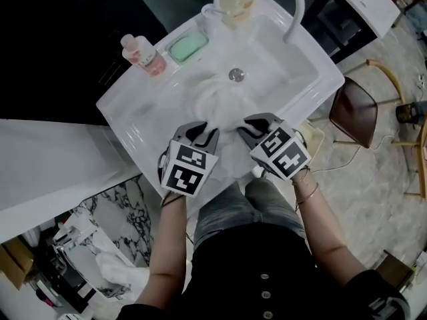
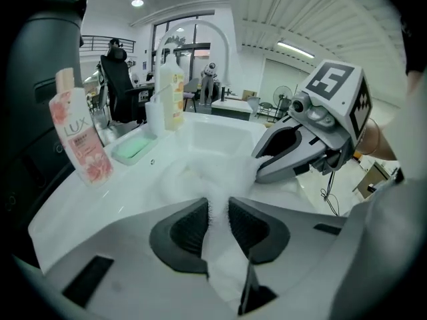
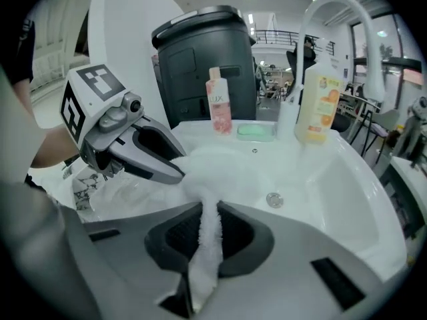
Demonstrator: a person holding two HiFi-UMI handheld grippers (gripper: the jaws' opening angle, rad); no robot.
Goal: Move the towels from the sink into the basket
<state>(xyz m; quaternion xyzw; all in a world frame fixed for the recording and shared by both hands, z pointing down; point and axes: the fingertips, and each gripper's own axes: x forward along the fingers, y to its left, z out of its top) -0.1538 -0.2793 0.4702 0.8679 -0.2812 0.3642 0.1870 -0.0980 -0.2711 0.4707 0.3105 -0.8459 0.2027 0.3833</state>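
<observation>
Towel (image 1: 220, 105), white and bunched, sits at centre frame in the head view, over the sink (image 1: 133, 109). It is strung between my left gripper (image 1: 204, 133) and right gripper (image 1: 249, 127), likely so the two share its weight.

Left gripper view: my pads clench a fold of towel (image 2: 213, 179) at lower centre.

Right gripper view: my jaws pinch a hanging strip (image 3: 208, 229) at lower centre, with the drain (image 3: 274, 199) to the right. I cannot pick out the basket.

Towel (image 1: 221, 107) fluffy terry cloth; sink (image 1: 319, 79) smooth, glossy; drain (image 1: 236, 75) shiny metal; pink bottle (image 1: 144, 55) glossy plastic.
</observation>
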